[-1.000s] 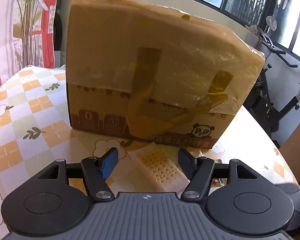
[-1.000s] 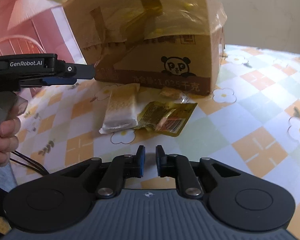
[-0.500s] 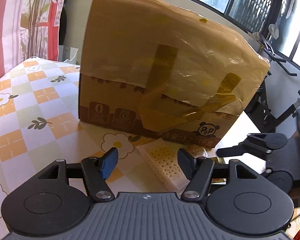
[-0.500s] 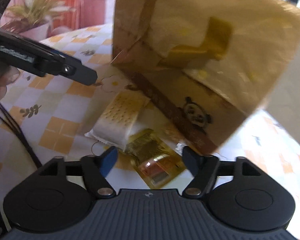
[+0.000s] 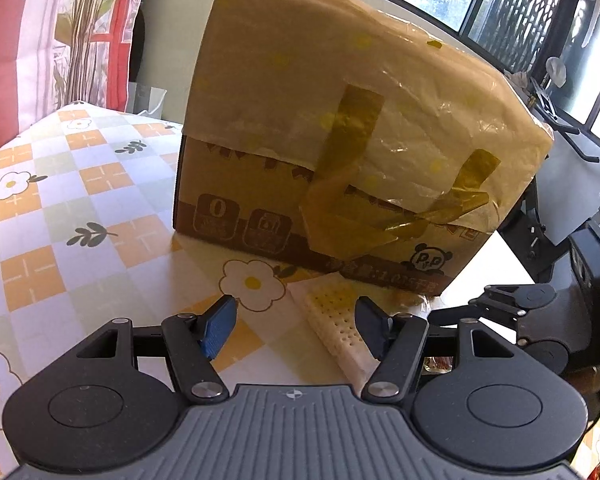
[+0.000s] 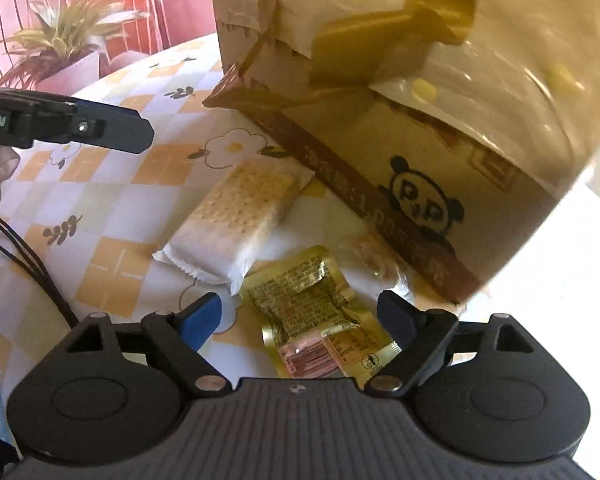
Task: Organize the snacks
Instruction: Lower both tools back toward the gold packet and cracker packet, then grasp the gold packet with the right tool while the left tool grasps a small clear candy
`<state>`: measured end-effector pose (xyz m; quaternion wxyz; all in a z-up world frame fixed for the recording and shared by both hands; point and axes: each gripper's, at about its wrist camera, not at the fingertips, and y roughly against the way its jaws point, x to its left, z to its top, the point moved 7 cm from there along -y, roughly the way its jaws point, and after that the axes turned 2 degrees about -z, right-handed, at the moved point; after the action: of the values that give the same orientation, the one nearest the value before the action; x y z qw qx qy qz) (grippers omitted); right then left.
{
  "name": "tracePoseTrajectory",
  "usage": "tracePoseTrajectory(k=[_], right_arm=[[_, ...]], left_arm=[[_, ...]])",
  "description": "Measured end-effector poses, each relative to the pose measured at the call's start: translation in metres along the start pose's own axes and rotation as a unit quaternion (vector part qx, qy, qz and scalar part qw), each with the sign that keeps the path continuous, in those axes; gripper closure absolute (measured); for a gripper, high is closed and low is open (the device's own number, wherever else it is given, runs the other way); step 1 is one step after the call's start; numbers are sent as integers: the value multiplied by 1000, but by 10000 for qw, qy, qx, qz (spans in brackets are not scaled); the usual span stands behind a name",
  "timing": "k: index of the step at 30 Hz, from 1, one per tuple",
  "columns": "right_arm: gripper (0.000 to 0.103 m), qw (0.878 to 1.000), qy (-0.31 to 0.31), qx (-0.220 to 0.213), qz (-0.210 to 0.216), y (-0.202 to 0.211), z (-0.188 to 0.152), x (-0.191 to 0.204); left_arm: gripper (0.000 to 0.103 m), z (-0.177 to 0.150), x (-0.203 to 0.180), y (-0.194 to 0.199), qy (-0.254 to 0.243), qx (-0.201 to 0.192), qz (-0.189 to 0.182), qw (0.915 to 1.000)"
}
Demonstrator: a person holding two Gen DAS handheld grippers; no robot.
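- Right gripper: fingers spread wide, nothing held; gold foil packet lies on the tablecloth between the fingertips.
- Left gripper: fingers parted, empty; white cracker pack is seen just ahead, toward the right finger.
- Cracker pack rests just beside the foil packet, its far end at the box's base.
- A small clear-wrapped snack sits against the taped cardboard box.
- Potted plant stands beyond.
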<state>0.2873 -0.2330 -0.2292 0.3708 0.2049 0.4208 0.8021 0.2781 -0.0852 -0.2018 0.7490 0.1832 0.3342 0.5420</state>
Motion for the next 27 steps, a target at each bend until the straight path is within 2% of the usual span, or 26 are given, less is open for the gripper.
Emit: tracePoseTrajectory(k=[4,9,11,14,17,24,25,27], right_arm=[[15,9996,-270,38,-62,6,-6,8],[17,9992,-192,289,-209,6,-5,19],[22,9990,-304,217,-264,5,-2,16],[22,9976,-525,62,-443,1,3,8],[25,9975,-483,-74,-505,-2,5,7],[26,9938,-746,-496,-666,2,-6,8],[28,9927,-778,-574,-716,3,-8,9],[42,9900,-886,-727,-824,8,-10,8]], left_arm=[[36,-3,-1,-2,-26,53,-19,10000],[36,-6,-3,-2,-84,95,-37,9999],[36,-6,-5,-1,-106,85,-52,9999],[36,-6,-4,1,-116,74,-36,9999],[36,-6,-3,2,-110,72,-13,9999],[36,-9,-4,1,-157,120,-14,9998],[36,-9,-5,1,-170,125,-10,9998],[36,-10,-4,1,-183,137,-3,9997]])
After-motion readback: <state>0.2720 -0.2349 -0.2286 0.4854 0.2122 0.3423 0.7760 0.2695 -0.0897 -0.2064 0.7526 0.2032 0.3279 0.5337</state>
